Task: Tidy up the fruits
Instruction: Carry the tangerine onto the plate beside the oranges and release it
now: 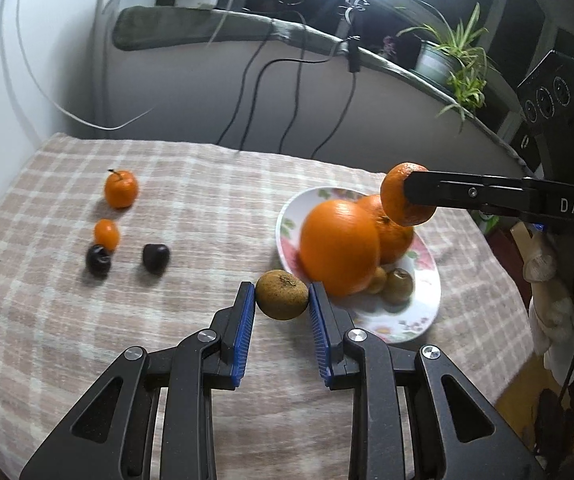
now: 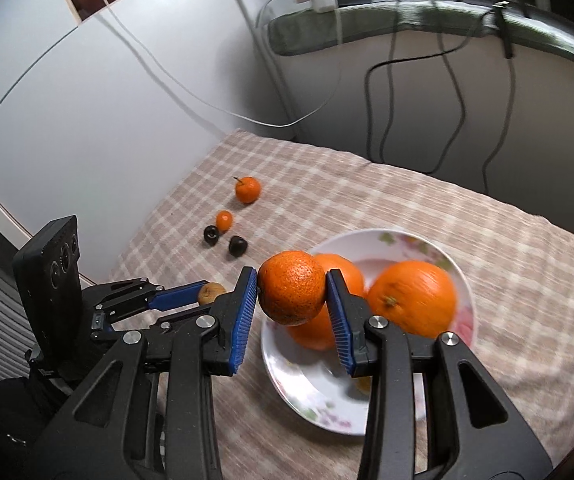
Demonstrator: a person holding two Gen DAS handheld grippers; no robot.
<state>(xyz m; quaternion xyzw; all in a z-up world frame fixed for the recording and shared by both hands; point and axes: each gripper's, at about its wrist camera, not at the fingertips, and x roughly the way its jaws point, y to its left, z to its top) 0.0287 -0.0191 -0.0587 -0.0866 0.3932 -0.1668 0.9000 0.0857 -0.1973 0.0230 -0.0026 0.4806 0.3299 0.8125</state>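
Note:
My left gripper (image 1: 282, 295) is shut on a brown kiwi (image 1: 282, 295), held just left of the floral plate (image 1: 419, 320). The plate holds two large oranges (image 1: 339, 246) and two small kiwis (image 1: 398, 286). My right gripper (image 2: 291, 294) is shut on a mandarin (image 2: 291, 294) and holds it above the plate's left side (image 2: 287, 372); the mandarin also shows in the left wrist view (image 1: 401, 196). On the cloth to the left lie a small mandarin with stem (image 1: 121, 189), a kumquat (image 1: 106, 233) and two dark fruits (image 1: 155, 257).
The table has a checked beige cloth (image 1: 167, 340). A wall stands along the left. A sill behind carries chargers, hanging cables (image 1: 259, 92) and a potted plant (image 1: 451, 56). The table's edge drops off at the right.

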